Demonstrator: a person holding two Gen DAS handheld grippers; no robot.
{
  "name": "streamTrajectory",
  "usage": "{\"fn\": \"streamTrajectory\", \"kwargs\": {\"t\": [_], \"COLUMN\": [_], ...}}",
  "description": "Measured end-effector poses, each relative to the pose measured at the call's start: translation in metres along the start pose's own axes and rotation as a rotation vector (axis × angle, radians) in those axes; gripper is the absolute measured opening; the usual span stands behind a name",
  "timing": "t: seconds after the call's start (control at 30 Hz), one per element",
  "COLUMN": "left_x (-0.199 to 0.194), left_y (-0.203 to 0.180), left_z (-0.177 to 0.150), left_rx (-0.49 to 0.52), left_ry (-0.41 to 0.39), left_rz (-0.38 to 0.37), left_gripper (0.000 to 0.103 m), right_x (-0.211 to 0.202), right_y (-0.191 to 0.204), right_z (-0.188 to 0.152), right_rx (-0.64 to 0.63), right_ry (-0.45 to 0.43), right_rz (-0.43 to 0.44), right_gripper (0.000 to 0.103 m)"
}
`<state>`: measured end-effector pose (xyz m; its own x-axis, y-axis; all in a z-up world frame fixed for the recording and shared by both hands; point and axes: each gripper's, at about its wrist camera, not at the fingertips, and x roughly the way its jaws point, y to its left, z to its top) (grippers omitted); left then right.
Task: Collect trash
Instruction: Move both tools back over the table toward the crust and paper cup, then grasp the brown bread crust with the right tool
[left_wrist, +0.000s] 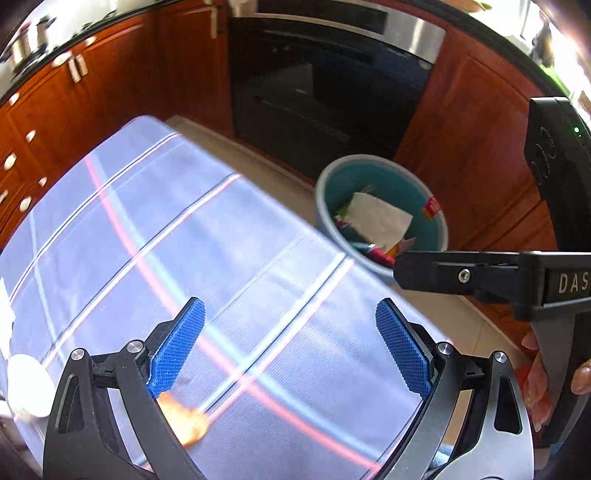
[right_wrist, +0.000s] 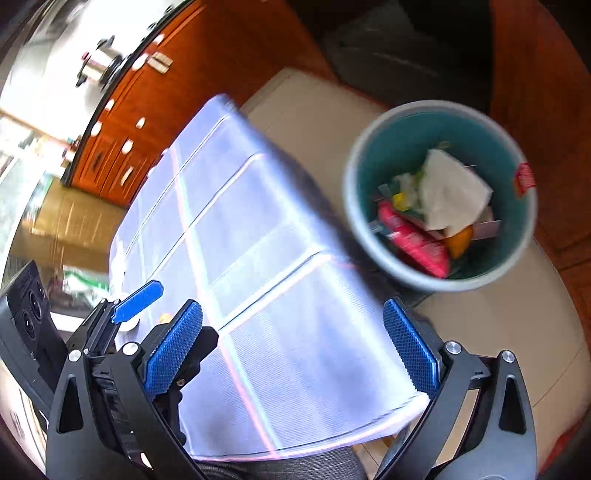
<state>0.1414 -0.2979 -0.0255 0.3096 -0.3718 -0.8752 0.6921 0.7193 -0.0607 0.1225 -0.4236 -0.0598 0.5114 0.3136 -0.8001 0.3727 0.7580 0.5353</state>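
Observation:
My left gripper (left_wrist: 290, 347) is open and empty above a table with a white checked cloth (left_wrist: 184, 221). A small orange scrap (left_wrist: 188, 421) lies on the cloth just under its left finger. My right gripper (right_wrist: 291, 350) is open too, with nothing between its blue pads, over the same cloth (right_wrist: 258, 258). On the floor past the table's edge stands a grey bin (left_wrist: 320, 195) with a teal inside. It holds a white napkin (right_wrist: 450, 192), a pink wrapper (right_wrist: 413, 240) and an orange peel (right_wrist: 460, 236). One pad (right_wrist: 138, 295) of the left gripper shows in the right wrist view.
A white round object (left_wrist: 26, 384) sits on the cloth at the far left. A black oven (left_wrist: 325, 92) and red-brown wooden cabinets (left_wrist: 110, 92) stand behind the bin (right_wrist: 351, 192). Beige floor tiles (right_wrist: 306, 107) lie between table and cabinets. A hand (left_wrist: 535, 380) holds the right gripper's handle.

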Motion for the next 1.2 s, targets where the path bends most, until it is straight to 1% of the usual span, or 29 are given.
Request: {"fn": "streamTrajectory", "kwargs": {"t": [0.17,0.37,0.47,0.53,0.63,0.77,0.9,1.03,1.07,1.1,1.13,1.17,1.2], "left_x": [-0.023,-0.055,-0.064,-0.071,-0.077,-0.080,-0.080,-0.078,-0.079,-0.080,-0.081,-0.083,-0.084], "left_y": [0.039,0.093,0.117,0.133,0.154,0.175,0.193,0.213,0.218,0.223,0.230,0.235,0.240], "left_z": [-0.032,-0.077,-0.096,-0.108,-0.127,-0.146,-0.159,-0.170,-0.173,-0.176,-0.178,-0.180,-0.182], "left_rx": [-0.063,-0.144,-0.185,-0.217,-0.268,-0.299,-0.336,-0.367,-0.373,-0.381,-0.390,-0.399,-0.406], "left_ry": [-0.017,-0.057,-0.071,-0.077,-0.083,-0.079,-0.072,-0.065,-0.065,-0.065,-0.065,-0.067,-0.069], "left_rz": [0.008,0.047,0.077,0.083,0.086,0.103,0.109,0.124,0.130,0.138,0.145,0.150,0.156], "left_gripper": [0.094,0.097,0.098,0.098,0.098,0.098,0.098,0.098,0.098,0.098,0.098,0.098,0.098], "right_x": [0.020,0.055,0.075,0.087,0.099,0.107,0.119,0.132,0.135,0.138,0.141,0.142,0.143], "right_y": [0.052,0.112,0.138,0.153,0.169,0.184,0.189,0.192,0.194,0.195,0.196,0.198,0.201], "right_z": [-0.018,-0.042,-0.054,-0.061,-0.068,-0.075,-0.077,-0.080,-0.080,-0.080,-0.081,-0.083,-0.085], "right_rx": [-0.079,-0.180,-0.222,-0.252,-0.272,-0.330,-0.333,-0.349,-0.358,-0.364,-0.370,-0.386,-0.404], "right_ry": [0.053,0.130,0.170,0.182,0.178,0.156,0.158,0.143,0.143,0.140,0.138,0.124,0.115], "right_rz": [0.010,0.009,0.005,-0.005,-0.013,-0.046,-0.064,-0.118,-0.136,-0.156,-0.172,-0.188,-0.191], "right_gripper": [0.095,0.095,0.095,0.095,0.095,0.095,0.095,0.094,0.090,0.080,0.074,0.071,0.064]}}
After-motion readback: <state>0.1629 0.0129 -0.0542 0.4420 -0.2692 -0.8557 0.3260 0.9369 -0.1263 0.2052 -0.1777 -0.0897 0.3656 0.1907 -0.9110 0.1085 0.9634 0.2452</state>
